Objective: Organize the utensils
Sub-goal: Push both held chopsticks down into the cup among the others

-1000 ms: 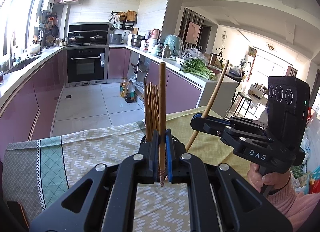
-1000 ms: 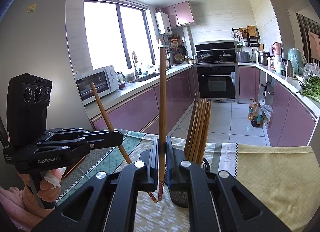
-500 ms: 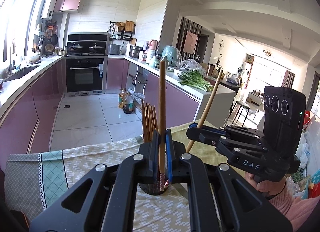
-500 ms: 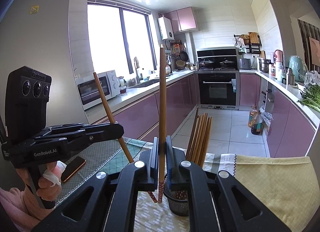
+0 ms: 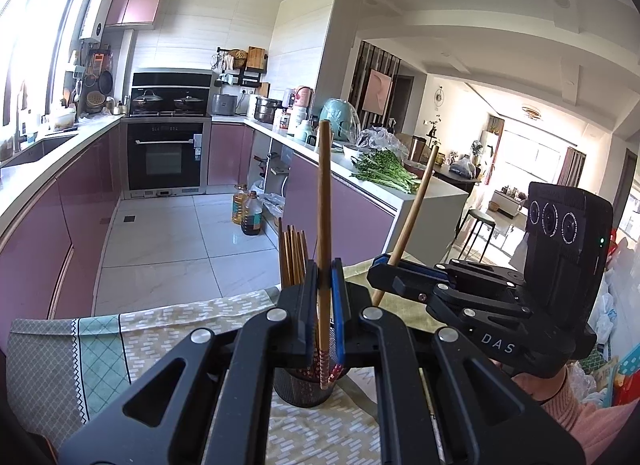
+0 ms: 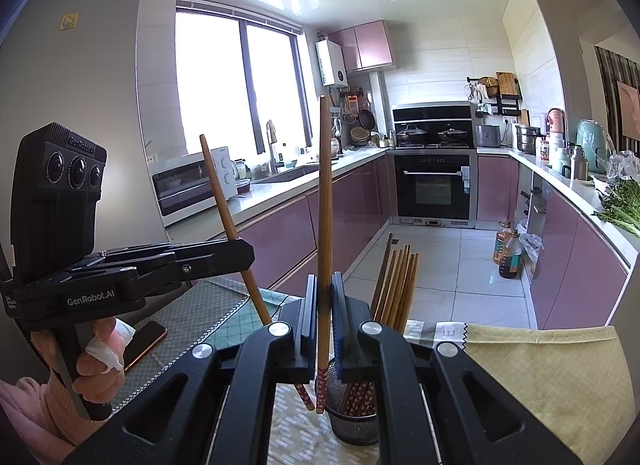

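Two claws | left claw (image 5: 324, 297) clamps chopstick (image 5: 323, 201) | right claw (image 6: 325, 305) clamps second chopstick (image 6: 325, 205)

The chopsticks (image 6: 325, 225) are brown wood with red tips speckled in white, and they stand over a black mesh holder (image 6: 352, 425). Both grippers are black with blue pads (image 5: 338, 305), while the tablecloth (image 5: 60, 365) mixes a teal diamond lattice with beige cloth printed in white dashes, beside a plain yellow checked cloth (image 6: 540, 377). A phone (image 6: 146, 339) has a copper-orange edge.
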### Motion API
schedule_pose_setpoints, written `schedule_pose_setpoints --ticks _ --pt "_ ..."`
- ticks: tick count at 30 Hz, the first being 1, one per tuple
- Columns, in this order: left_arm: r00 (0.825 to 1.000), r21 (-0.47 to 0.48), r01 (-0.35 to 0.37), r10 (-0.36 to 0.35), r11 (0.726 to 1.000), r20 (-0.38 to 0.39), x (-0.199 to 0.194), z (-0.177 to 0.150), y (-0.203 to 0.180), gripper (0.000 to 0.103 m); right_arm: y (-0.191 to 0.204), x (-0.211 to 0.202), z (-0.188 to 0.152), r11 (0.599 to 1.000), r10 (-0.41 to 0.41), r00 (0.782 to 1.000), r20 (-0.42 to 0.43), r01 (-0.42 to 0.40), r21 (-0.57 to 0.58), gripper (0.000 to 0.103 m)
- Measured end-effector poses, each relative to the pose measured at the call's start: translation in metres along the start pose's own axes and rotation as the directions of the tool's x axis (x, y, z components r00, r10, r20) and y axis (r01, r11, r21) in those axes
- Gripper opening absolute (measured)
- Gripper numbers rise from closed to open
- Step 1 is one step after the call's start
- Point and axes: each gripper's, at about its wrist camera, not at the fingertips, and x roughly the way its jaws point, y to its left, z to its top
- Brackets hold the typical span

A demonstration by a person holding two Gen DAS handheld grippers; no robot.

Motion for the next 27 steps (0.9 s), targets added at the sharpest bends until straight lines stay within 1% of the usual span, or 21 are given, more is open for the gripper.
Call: schedule_pose_setpoints --ticks 19,27 --pt "1.0 0.004 -0.006 0.006 1.0 0.004 0.007 0.007 -0.008 0.007 -0.002 0.009 0.002 1.0 -0.022 1.0 0.001 0.022 0.013 0.006" --pt "1.0 0.012 -0.007 0.007 1.0 0.001 0.009 0.005 -0.011 0.008 0.0 0.013 0.002 0.999 -0.031 0.999 -0.006 0.031 0.02 0.006"
